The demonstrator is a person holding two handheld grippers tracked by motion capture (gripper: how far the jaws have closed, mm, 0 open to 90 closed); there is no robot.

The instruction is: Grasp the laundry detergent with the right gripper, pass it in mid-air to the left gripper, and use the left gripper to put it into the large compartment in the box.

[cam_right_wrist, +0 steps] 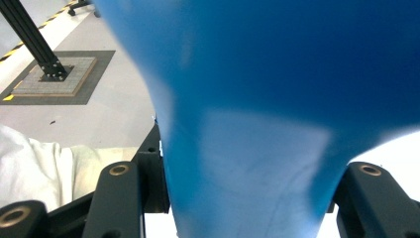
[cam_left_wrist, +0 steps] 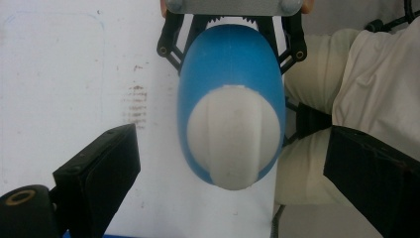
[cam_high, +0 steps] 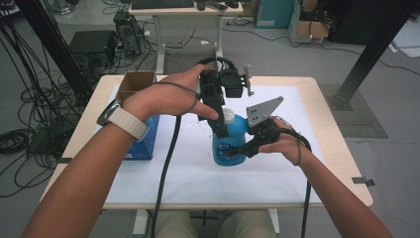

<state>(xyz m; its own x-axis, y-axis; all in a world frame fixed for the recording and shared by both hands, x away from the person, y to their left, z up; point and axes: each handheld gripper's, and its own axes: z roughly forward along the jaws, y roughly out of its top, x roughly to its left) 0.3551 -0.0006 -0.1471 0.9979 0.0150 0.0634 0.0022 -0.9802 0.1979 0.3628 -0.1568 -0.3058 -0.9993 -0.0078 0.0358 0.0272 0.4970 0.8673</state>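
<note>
Both of my grippers are at the blue bottle (cam_high: 231, 144), which stands upright near the middle of the white sheet (cam_high: 188, 173) covering the table (cam_high: 337, 163).

Farthest left on the table sits a blue box (cam_high: 146, 141), with an open cardboard box (cam_high: 134, 82) just behind it. My left forearm crosses above them, a watch with a pale strap (cam_high: 121, 119) on the wrist.

Next comes my left gripper (cam_high: 221, 130), which points down from above and behind the bottle. In the left gripper view its jaws stand wide apart, one on each side of the bottle's white cap (cam_left_wrist: 233, 139), with clear space between each jaw and the cap. It holds nothing; the cap simply lies between the open jaws.

Right of that, my right gripper (cam_high: 233, 151) comes in from the side at the bottle's lower body, its grey three-cornered plate (cam_high: 262, 111) tilted above my hand. In the right gripper view the blue body (cam_right_wrist: 257, 163) sits between the two jaws, and both black jaws press against its sides. That gripper is clamped firmly on the bottle, as far closed as the bottle's width allows.

In the left gripper view the right gripper's black linkage (cam_left_wrist: 171, 42) shows behind the bottle, hugging it on both sides.
</note>
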